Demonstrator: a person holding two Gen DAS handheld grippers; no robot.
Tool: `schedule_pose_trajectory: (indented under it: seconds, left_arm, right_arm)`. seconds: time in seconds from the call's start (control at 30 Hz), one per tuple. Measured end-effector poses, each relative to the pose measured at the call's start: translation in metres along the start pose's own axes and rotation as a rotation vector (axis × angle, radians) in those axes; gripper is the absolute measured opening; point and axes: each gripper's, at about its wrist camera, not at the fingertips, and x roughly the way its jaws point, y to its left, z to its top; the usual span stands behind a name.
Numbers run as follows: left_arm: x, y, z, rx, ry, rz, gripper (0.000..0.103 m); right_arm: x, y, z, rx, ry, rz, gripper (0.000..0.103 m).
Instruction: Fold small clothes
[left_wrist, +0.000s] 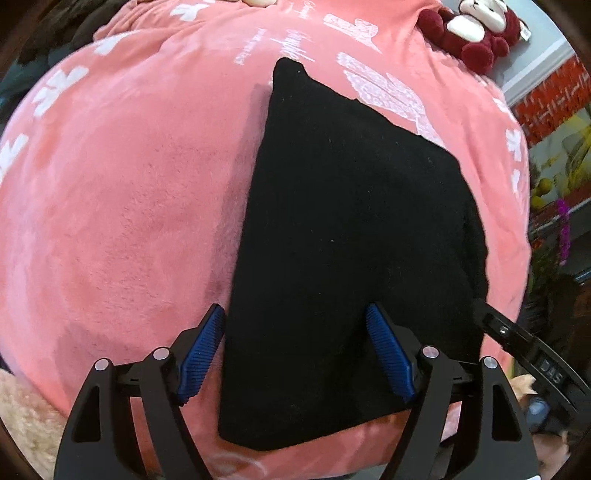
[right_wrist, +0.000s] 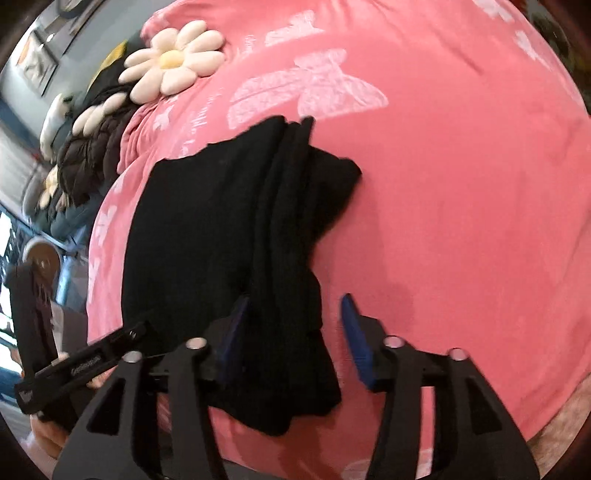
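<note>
A black garment (left_wrist: 343, 236) lies folded flat on a pink blanket (left_wrist: 122, 192). My left gripper (left_wrist: 295, 321) is open, its blue pads straddling the garment's near left edge just above it. In the right wrist view the same black garment (right_wrist: 229, 236) shows a bunched, layered right edge. My right gripper (right_wrist: 291, 310) is open with that bunched edge between its blue pads. The right gripper's black finger (left_wrist: 517, 343) shows at the garment's right side in the left wrist view. The left gripper's finger (right_wrist: 85, 365) shows at lower left in the right wrist view.
A red and white plush toy (left_wrist: 476, 29) sits at the far right of the blanket. A daisy-shaped cushion (right_wrist: 173, 62) and a dark quilted jacket (right_wrist: 92, 155) lie at the blanket's far left edge. The blanket (right_wrist: 461, 184) carries white butterfly prints.
</note>
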Motion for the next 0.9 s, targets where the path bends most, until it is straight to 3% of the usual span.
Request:
schedule_pose_trajectory:
  seconds: [0.13,0.2,0.23,0.27,0.33,0.4,0.5,0.57,0.67,0.77,0.83,0.9]
  left_arm:
    - [-0.001,0.005,0.019,-0.06,-0.058,-0.042,0.075]
    - [0.007,0.011,0.032,-0.082,-0.041,-0.084,0.073]
    - [0.011,0.012,0.036,-0.079,-0.037,-0.097,0.06]
    - [0.013,0.007,0.044,-0.051,-0.043,-0.11,0.05]
    - [0.01,-0.002,0.052,0.009,-0.061,-0.113,0.035]
    - [0.004,-0.013,0.064,0.072,-0.089,-0.128,0.032]
    - [0.01,-0.026,0.077,0.143,-0.118,-0.102,0.032]
    - [0.027,-0.027,0.079,0.136,-0.077,-0.045,0.05]
    - [0.018,-0.022,0.07,0.11,-0.09,-0.023,0.055]
    - [0.0,-0.021,0.05,0.116,-0.075,0.012,0.062]
    - [-0.002,-0.019,0.033,0.12,-0.048,0.029,0.062]
    - [0.011,-0.02,0.017,0.136,-0.005,0.098,0.062]
  right_arm:
    - [0.025,0.004,0.043,0.055,-0.006,0.026,0.071]
    - [0.039,0.004,0.06,0.076,0.011,0.063,0.068]
    - [0.047,0.006,0.068,0.08,0.013,0.113,0.035]
    - [0.051,0.011,0.075,0.058,0.017,0.109,0.023]
    - [0.039,0.024,0.082,-0.012,-0.05,0.116,0.019]
    - [0.024,0.034,0.086,-0.054,-0.124,0.109,0.019]
    - [0.029,0.026,0.09,-0.038,-0.157,0.073,0.02]
    - [0.057,0.015,0.089,-0.025,-0.059,0.001,0.028]
    - [0.03,0.009,0.08,0.013,-0.089,0.053,0.032]
    - [-0.006,0.014,0.047,-0.06,-0.113,0.077,0.032]
    - [0.0,0.016,0.017,-0.138,-0.049,0.006,0.031]
    - [0.02,0.007,-0.006,-0.162,0.026,-0.063,0.03]
